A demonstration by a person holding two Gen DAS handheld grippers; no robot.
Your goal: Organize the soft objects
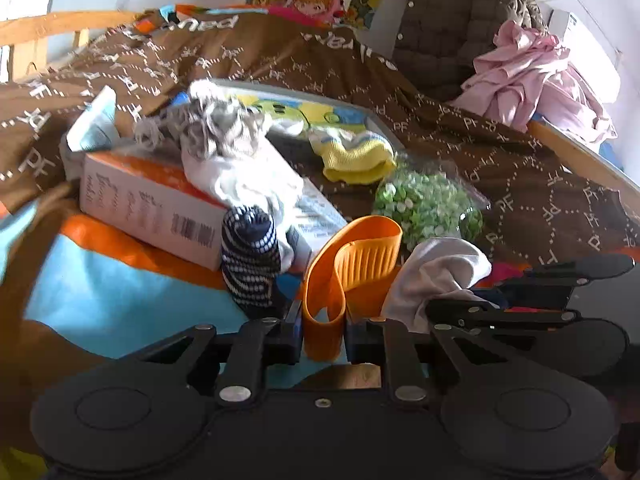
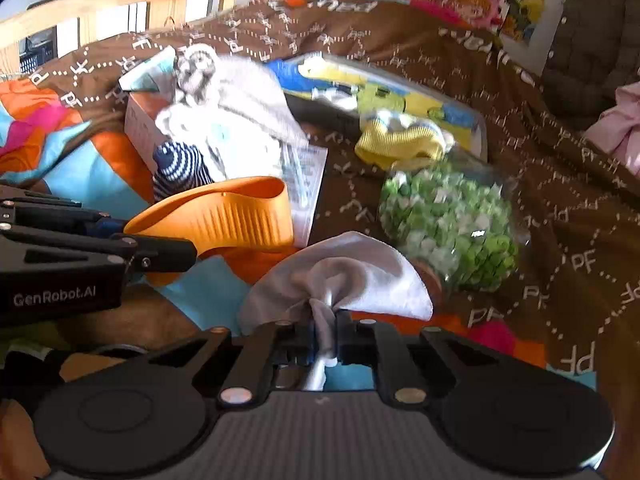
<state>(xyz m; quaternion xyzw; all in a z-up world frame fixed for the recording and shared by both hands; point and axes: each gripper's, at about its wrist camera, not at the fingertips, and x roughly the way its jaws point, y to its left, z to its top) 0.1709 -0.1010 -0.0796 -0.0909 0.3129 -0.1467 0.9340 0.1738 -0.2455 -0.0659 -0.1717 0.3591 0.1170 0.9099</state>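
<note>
Two claws: left claw (image 1: pixel 323 322) pinches orange cup (image 1: pixel 352 256), right claw (image 2: pixel 325 336) grey sock (image 2: pixel 340 276).

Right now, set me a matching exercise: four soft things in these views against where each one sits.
Things:
1. orange band
2. grey cloth
3. yellow sock
4. striped navy sock

Places:
A. lying on the brown blanket by the bag of green pieces
B. pinched in the right gripper
C. hanging off the white box
D. pinched in the left gripper

Pairs: 1-D, 2-B, 3-A, 4-C
</note>
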